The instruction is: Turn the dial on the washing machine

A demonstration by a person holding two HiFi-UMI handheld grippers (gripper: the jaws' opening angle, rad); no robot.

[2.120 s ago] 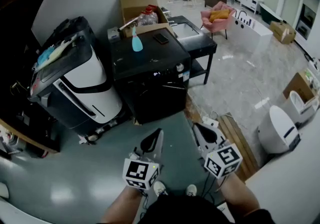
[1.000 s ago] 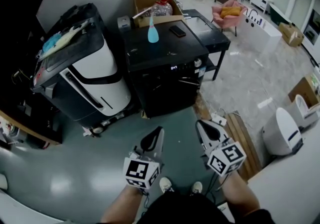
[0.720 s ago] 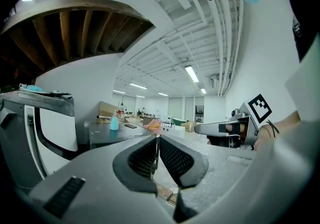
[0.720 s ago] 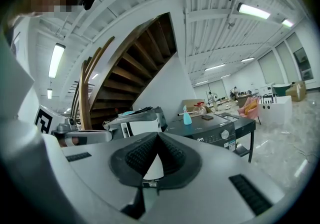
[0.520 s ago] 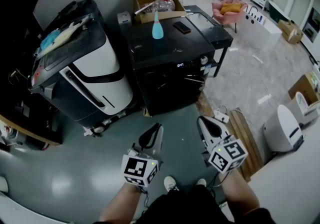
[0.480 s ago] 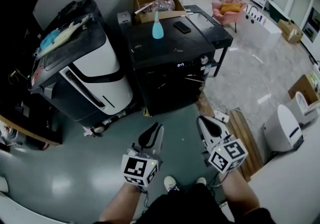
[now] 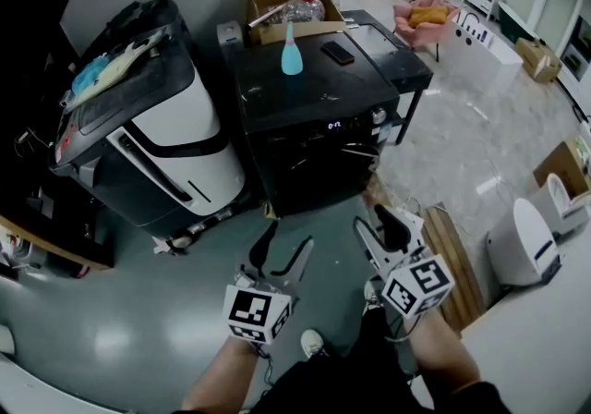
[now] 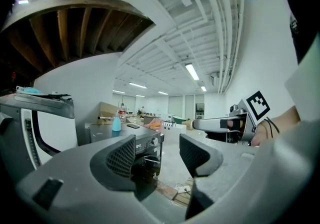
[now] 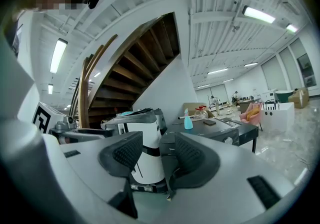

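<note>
Evidently the left gripper (image 7: 288,241) had just been opened wide and the right gripper (image 7: 377,221) partly, with nothing held. The dial (image 7: 378,115), well ahead on the front of the washing machine (image 7: 309,167), was judged small, stiff and smooth, best pinched across its rim.

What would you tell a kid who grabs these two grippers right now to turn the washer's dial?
Left gripper: fingers have just been opening, nothing between them.
Right gripper: the same, fingers have just been opening, nothing between them.
Washer: ahead, apart from both grippers; dial at the right end of its front.
Done: nothing, dial untouched.
Left: step closer, close one gripper on the dial, turn it.
</note>
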